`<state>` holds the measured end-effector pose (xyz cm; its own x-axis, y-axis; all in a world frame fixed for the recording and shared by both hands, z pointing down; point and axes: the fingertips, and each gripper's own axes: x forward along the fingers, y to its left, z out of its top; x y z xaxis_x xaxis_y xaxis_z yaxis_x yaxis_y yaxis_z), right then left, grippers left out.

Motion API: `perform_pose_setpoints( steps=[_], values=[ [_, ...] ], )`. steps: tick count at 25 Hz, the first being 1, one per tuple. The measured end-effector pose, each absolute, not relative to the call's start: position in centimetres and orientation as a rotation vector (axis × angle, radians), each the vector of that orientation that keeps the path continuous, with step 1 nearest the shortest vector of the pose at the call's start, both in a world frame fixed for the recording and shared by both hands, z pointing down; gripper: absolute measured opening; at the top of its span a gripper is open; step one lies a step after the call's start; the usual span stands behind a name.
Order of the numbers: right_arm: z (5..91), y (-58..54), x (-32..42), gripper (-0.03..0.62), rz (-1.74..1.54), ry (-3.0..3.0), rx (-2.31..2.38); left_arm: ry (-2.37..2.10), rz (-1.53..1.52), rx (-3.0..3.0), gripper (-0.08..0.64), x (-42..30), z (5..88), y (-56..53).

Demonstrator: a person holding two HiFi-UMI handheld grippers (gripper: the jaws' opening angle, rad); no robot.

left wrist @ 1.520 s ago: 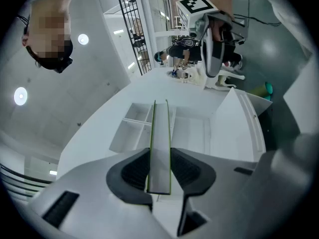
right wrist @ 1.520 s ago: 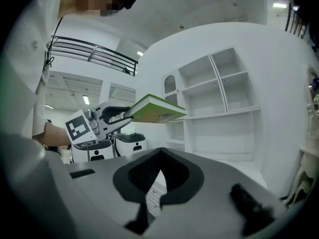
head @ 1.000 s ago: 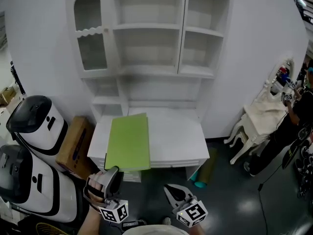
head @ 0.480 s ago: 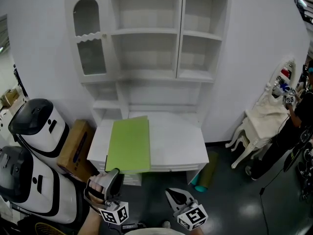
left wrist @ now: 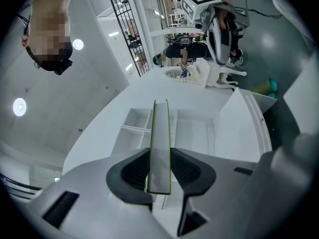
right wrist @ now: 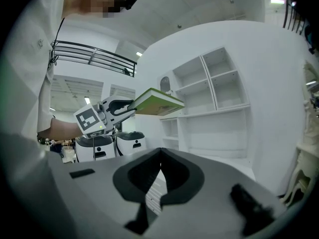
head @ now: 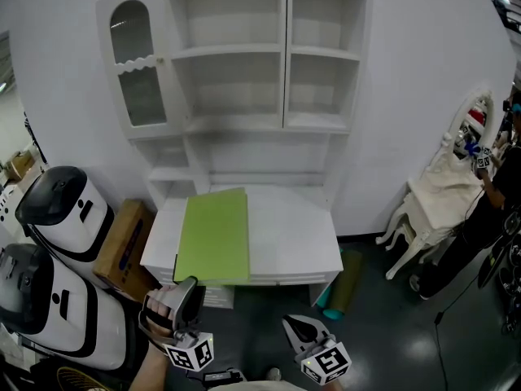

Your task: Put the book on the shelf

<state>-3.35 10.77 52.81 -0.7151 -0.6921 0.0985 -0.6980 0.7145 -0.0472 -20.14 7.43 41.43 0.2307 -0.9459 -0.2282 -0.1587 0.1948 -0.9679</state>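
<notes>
A thin green book [head: 213, 235] is held flat in the air in front of the white shelf unit [head: 244, 80]. My left gripper [head: 184, 293] is shut on its near edge; in the left gripper view the book [left wrist: 160, 148] sits edge-on between the dark pads [left wrist: 134, 169]. In the right gripper view the book [right wrist: 158, 102] sticks out of the left gripper [right wrist: 115, 108] toward the shelves [right wrist: 219, 91]. My right gripper [head: 303, 330] hangs low at the bottom centre, its jaws shut with nothing between them [right wrist: 160, 166].
A white desk [head: 285, 235] stands under the shelf unit. Two white and black machines [head: 57, 210] and a brown box [head: 122, 247] are at the left. A white chair [head: 427, 206] and a person in black [head: 488, 210] are at the right. A teal roll [head: 338, 296] lies on the dark floor.
The view has tilted up and shifted, so the shelf unit sits further left in frame. The book stays in the left gripper. The right gripper has drifted slightly down and right.
</notes>
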Motion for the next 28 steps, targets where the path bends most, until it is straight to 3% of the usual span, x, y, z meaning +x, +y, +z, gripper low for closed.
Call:
perform_pose_setpoints(
  steps=[28],
  values=[
    [52.4, -1.6, -6.7, 0.014, 0.103, -2.77, 1.268, 1.094, -0.758, -1.296, 0.135, -22.9, 41.7, -6.9]
  ],
)
